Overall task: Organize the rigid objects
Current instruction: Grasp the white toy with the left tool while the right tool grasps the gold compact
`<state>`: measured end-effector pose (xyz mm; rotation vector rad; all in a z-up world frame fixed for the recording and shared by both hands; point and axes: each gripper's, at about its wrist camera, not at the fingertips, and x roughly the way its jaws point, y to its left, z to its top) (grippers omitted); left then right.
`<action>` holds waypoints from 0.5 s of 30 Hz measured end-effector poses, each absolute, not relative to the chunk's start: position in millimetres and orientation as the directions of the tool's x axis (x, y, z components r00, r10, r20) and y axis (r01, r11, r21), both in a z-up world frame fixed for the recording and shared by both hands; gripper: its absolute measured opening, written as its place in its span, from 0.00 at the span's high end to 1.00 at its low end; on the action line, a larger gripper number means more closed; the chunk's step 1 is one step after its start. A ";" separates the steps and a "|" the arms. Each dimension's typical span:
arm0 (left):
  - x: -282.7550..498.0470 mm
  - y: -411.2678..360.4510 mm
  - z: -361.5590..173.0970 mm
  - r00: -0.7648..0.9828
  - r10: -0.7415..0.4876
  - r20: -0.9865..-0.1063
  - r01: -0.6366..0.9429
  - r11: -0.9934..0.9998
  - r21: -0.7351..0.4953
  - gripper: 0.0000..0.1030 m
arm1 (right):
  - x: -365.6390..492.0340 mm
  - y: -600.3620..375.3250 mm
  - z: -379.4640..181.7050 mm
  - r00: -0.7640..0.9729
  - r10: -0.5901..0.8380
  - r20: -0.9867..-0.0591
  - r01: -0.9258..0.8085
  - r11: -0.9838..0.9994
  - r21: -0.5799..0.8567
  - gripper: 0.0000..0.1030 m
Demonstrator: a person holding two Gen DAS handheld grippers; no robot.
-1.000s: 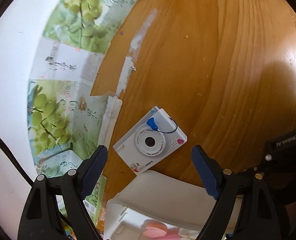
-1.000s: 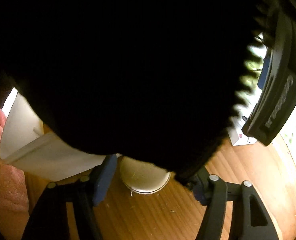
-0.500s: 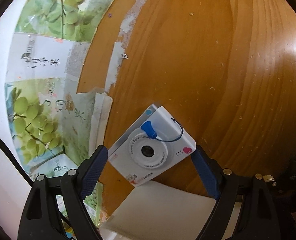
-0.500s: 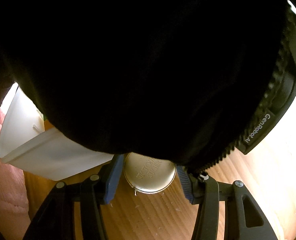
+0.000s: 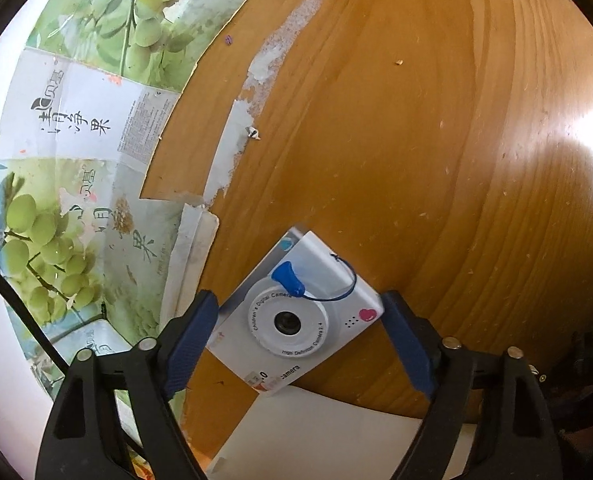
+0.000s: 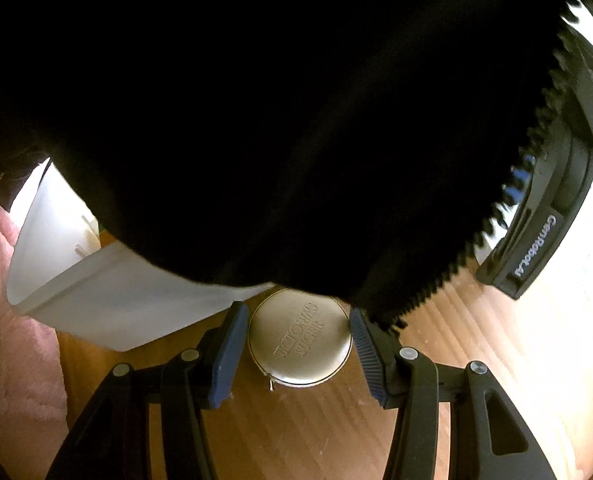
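A white children's toy camera (image 5: 296, 320) with a blue strap lies on the wooden table (image 5: 416, 160). My left gripper (image 5: 298, 300) points down over it, one blue pad on each side, and its jaws are closing; the right pad is at the camera's corner, the left pad a sliver off its edge. In the right wrist view a round cream tin (image 6: 300, 336) with embossed lettering rests on the table. My right gripper (image 6: 297, 312) is shut on it, both pads against its rim.
A white plastic bin (image 6: 96, 292) stands just behind the tin; its rim (image 5: 316, 432) shows below the camera. Flattened grape-print cardboard (image 5: 76, 160) lies left. A black sleeve (image 6: 296, 120) blocks most of the right view. Pink cloth (image 6: 16, 360) lies left.
My left gripper came down until the camera sat between its pads. My right gripper's jaws narrowed onto the round tin, and the sleeve spread further across that view.
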<state>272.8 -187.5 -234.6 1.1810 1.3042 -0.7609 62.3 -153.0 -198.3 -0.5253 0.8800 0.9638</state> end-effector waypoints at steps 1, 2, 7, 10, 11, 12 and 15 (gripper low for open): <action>271.8 -188.2 -234.7 0.176 0.188 -0.966 0.934 0.277 0.224 0.20 | 61.1 -157.0 -197.8 0.279 0.478 -0.833 -0.870 0.493 -0.009 0.49; 270.2 -192.2 -231.7 0.183 0.189 -0.965 0.935 0.271 0.231 0.21 | 59.6 -159.8 -197.5 0.279 0.474 -0.835 -0.868 0.496 -0.009 0.49; 247.0 -203.2 -222.6 0.251 0.186 -0.950 0.919 0.264 0.294 0.33 | 56.5 -183.1 -196.3 0.295 0.443 -0.847 -0.856 0.517 -0.027 0.49; 237.6 -211.4 -221.4 0.276 0.191 -0.942 0.902 0.286 0.322 0.35 | 53.8 -193.2 -194.3 0.316 0.416 -0.853 -0.838 0.543 -0.046 0.49; 235.9 -212.5 -220.5 0.272 0.188 -0.944 0.900 0.299 0.318 0.35 | 52.2 -197.0 -193.5 0.323 0.409 -0.853 -0.834 0.550 -0.052 0.50; 235.8 -213.5 -220.3 0.269 0.186 -0.945 0.896 0.312 0.317 0.35 | 52.0 -203.4 -191.1 0.332 0.405 -0.852 -0.827 0.559 -0.057 0.56; 235.3 -217.1 -219.3 0.264 0.194 -0.945 0.879 0.355 0.319 0.35 | 43.1 -225.7 -182.6 0.355 0.396 -0.847 -0.802 0.594 -0.059 0.78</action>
